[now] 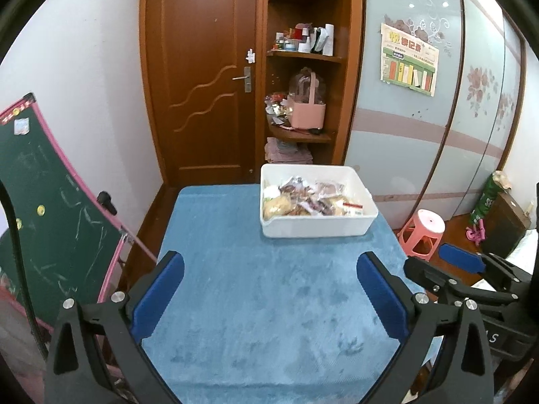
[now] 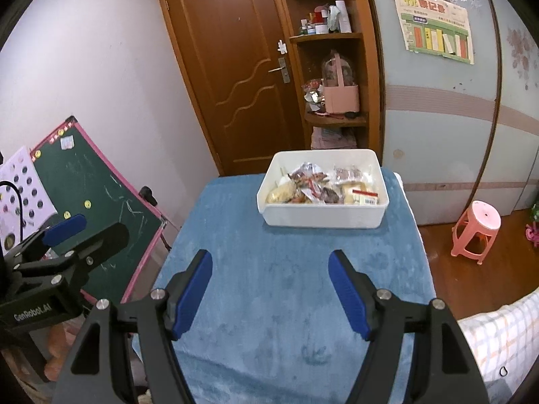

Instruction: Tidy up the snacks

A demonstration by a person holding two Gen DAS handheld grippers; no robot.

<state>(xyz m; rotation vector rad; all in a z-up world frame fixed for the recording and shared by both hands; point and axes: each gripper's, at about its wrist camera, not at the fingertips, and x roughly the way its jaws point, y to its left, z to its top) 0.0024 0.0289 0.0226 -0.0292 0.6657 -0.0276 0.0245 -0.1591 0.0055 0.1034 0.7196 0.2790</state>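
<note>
A white bin stands at the far right of a table covered in blue cloth. Several wrapped snacks lie heaped inside it. My left gripper hovers open over the near part of the cloth, wide, with nothing between its blue pads. My right gripper is beside it on the right, also open and empty. Both point toward the bin from well short of it.
A green chalkboard with a pink frame leans left of the table. A pink stool stands on the floor to the right. Behind the table are a wooden door and corner shelves. Checked fabric lies at the near right.
</note>
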